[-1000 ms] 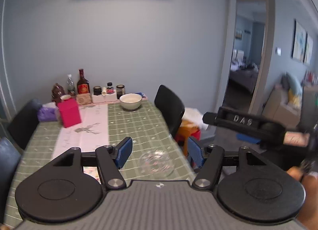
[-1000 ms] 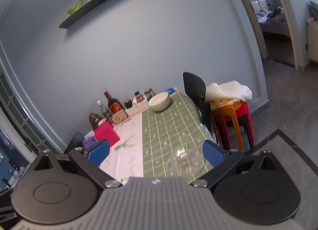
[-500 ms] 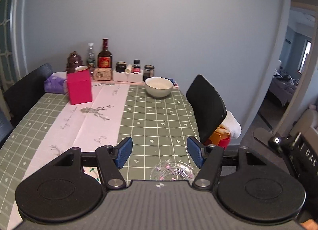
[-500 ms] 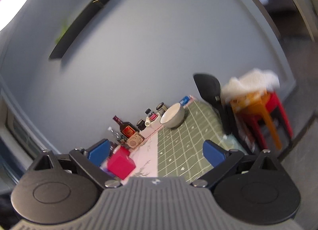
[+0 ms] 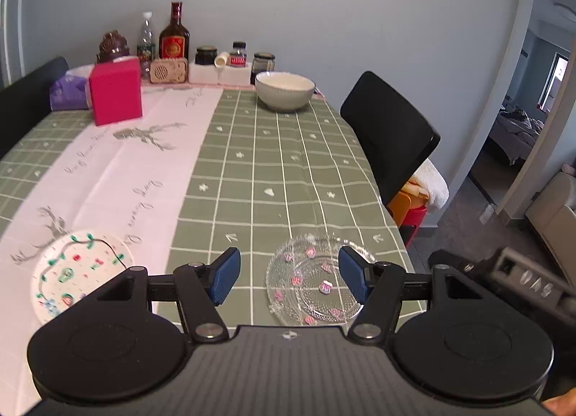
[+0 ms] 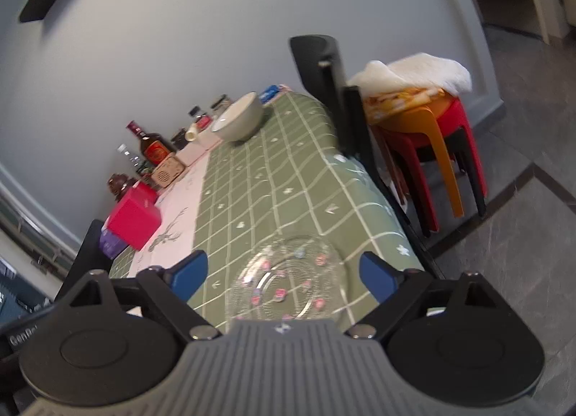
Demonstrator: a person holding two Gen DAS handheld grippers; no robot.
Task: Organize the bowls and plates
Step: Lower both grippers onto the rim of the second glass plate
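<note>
**Both grippers over near edge of worktop, fingers apart, nothing held**

Left gripper (image 5: 289, 274): blue fingers (image 5: 225, 274) set wide, empty gap btw them. Through that gap, the clear glass plate (image 5: 306, 288) w/ pink dots lies flat on the green checked cloth, near the worktop (image 5: 288, 171) front-right corner. Right pad overlaps the plate's right rim in view; contact can't be told, no squeeze on it.

Right gripper (image 6: 284, 275): fingers (image 6: 189, 274) also wide apart, and they have just been closing a bit; nothing pinched. Same glass plate (image 6: 288, 279) sits below/btw them, blurred.

Other dishes:
- White plate w/ coloured drawings (image 5: 77, 268), flat on the pale runner, front-left, partly hidden behind left gripper body; well apart from the glass plate.
- Pale ribbed bowl (image 5: 285, 90), upright at far end on green cloth, just in front of the jars; also seen in right view (image 6: 239, 121).

Far end by wall: dark bottle w/ red label (image 5: 174, 34), clear water bottle (image 5: 145, 43), small wooden radio-like box (image 5: 169, 70), pink box (image 5: 115, 92) on the runner, purple tissue pack (image 5: 68, 90) beside it.

Black chair (image 5: 388, 131) at worktop's right side; stacked red/orange stools (image 6: 432, 149) w/ white towel on top beyond it.
</note>
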